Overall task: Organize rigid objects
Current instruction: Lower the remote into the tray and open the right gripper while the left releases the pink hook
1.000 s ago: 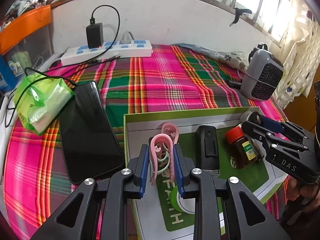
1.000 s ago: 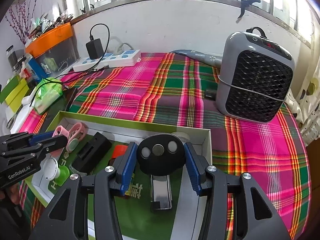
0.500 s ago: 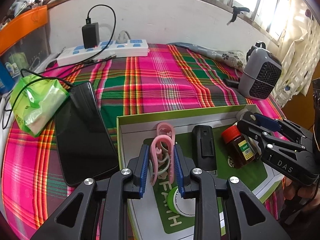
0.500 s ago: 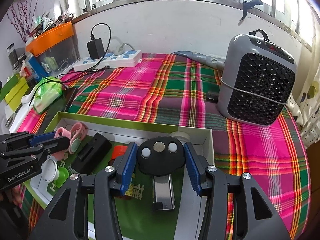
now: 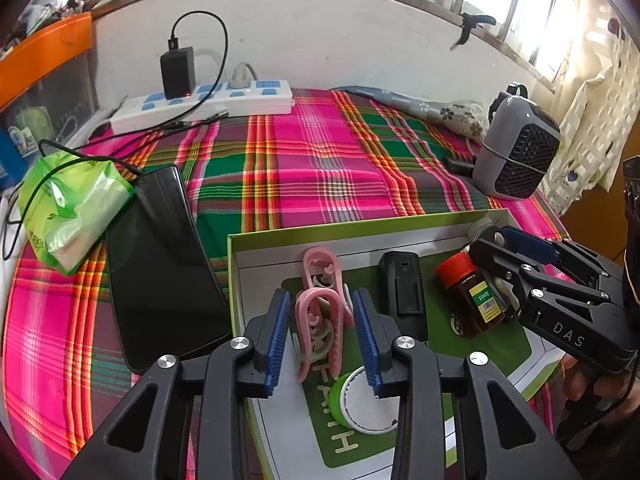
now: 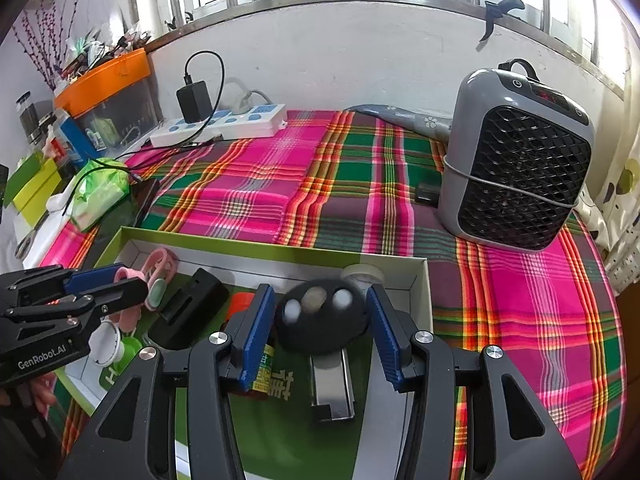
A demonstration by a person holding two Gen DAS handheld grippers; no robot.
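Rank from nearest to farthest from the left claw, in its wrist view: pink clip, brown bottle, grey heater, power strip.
1. pink clip, between the left claw fingers.
2. brown bottle, right, in the box.
3. grey heater, far right.
4. power strip, by the back wall.

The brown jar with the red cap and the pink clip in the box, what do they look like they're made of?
The brown jar looks like translucent amber plastic or glass, glossy, since light glows through it; which one is unclear. Its red cap looks like matt plastic. The pink clip looks like smooth moulded plastic, evenly coloured with thin curled hooks.
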